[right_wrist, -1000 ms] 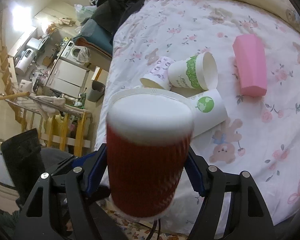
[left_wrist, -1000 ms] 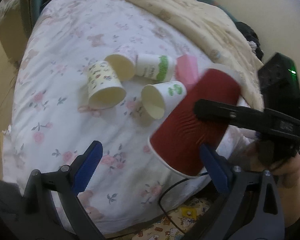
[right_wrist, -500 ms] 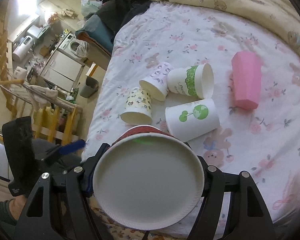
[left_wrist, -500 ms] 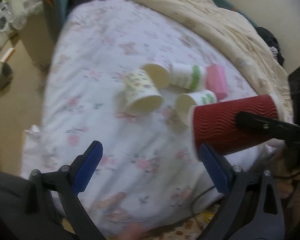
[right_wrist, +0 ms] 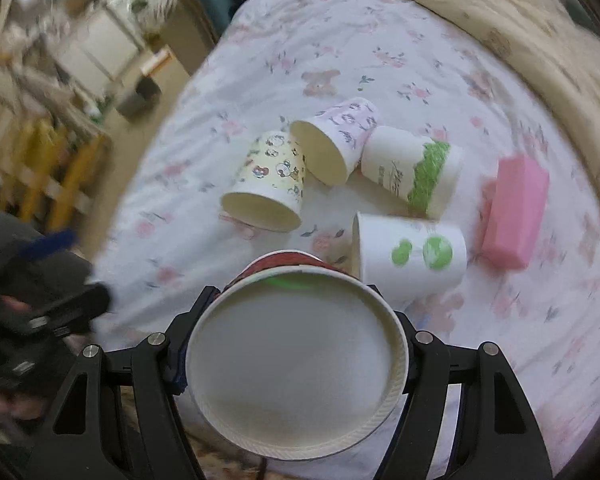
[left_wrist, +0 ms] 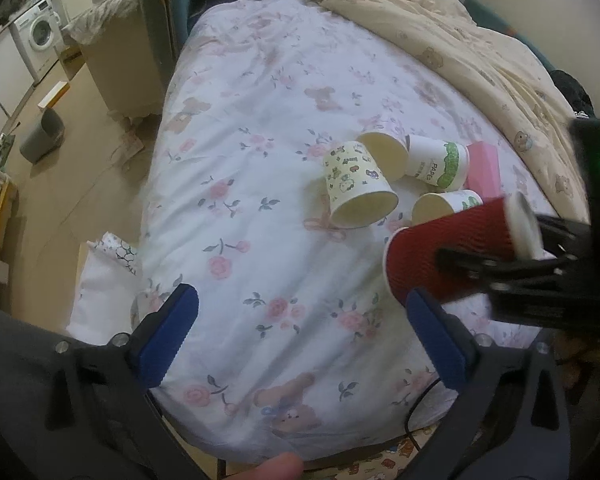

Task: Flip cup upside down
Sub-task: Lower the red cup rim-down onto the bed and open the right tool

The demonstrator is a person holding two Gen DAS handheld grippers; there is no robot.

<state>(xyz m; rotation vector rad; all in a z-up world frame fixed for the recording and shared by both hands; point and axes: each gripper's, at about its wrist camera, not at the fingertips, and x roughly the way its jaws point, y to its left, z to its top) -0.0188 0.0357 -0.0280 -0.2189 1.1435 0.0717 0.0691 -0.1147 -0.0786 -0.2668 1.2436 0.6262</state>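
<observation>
The right gripper (right_wrist: 296, 344) has its fingers clamped on the red cup (left_wrist: 448, 256), held sideways over the bed (left_wrist: 260, 208) edge at 6 o'clock from the paper cups (right_wrist: 410, 252). The left gripper (left_wrist: 304, 336) hangs with fingers apart. Squeezing could crush the ribbed wall, or the soft bedding could tip the cup once set down.

A bed (left_wrist: 260, 184) in a white sheet with pink flowers and bears carries four paper cups (right_wrist: 268, 196) on their sides, clustered near centre. A pink cup (right_wrist: 514, 216), apparently plastic, lies at their three o'clock; a cream quilt (left_wrist: 440, 32) bunches at twelve.
</observation>
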